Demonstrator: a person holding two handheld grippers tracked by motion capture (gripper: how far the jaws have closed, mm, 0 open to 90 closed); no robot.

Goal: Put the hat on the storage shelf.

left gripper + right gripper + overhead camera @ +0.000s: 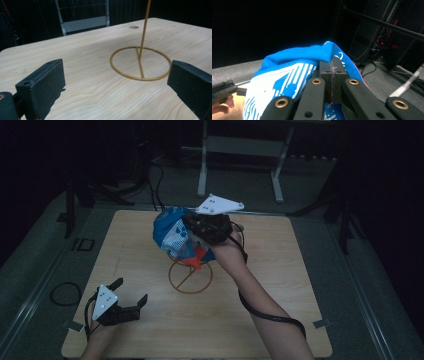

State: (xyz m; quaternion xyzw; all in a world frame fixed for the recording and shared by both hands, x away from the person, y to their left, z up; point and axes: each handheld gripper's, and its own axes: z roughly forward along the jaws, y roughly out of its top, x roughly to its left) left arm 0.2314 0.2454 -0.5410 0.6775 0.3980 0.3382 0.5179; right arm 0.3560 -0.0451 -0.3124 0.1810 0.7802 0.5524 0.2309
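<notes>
Over the stand (190, 279) your right gripper (192, 222) pinches the cap (172, 235) shut (ready to hang); left gripper (131, 296) gapes empty.

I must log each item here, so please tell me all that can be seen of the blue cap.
The cap is soft cloth, bright blue with white striped print and a red-orange part at its lower edge. It is crumpled and held in the air over the wire stand, above the table. The right tongs are shut on a fold of its blue edge. Whether it touches the stand's rod cannot be told.
</notes>
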